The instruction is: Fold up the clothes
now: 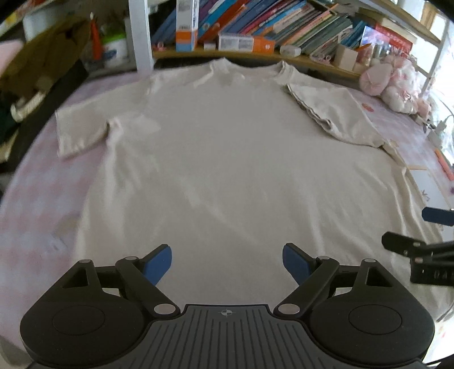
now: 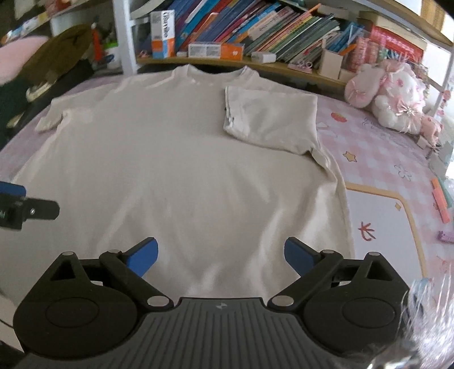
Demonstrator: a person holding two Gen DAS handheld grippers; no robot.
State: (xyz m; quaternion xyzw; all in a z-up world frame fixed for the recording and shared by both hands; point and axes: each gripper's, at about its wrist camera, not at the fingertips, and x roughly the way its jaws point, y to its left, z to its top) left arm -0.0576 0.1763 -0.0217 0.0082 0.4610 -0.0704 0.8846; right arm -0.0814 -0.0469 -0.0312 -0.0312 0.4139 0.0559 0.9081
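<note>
A cream T-shirt (image 1: 215, 159) lies flat on a pink patterned mat, collar at the far side; it also shows in the right wrist view (image 2: 170, 170). Its right sleeve (image 2: 269, 119) is folded inward onto the body, also visible in the left wrist view (image 1: 332, 113). Its left sleeve (image 1: 79, 130) lies spread out. My left gripper (image 1: 227, 261) is open and empty above the shirt's lower hem area. My right gripper (image 2: 220, 255) is open and empty above the hem, further right. Each gripper shows at the edge of the other's view.
A low shelf of books and boxes (image 1: 255, 25) runs along the far side. Pink plush toys (image 2: 391, 93) sit at the far right. A brown bag (image 1: 42, 56) lies at the far left. Small orange pieces (image 2: 439, 198) lie on the mat (image 2: 383, 170) at right.
</note>
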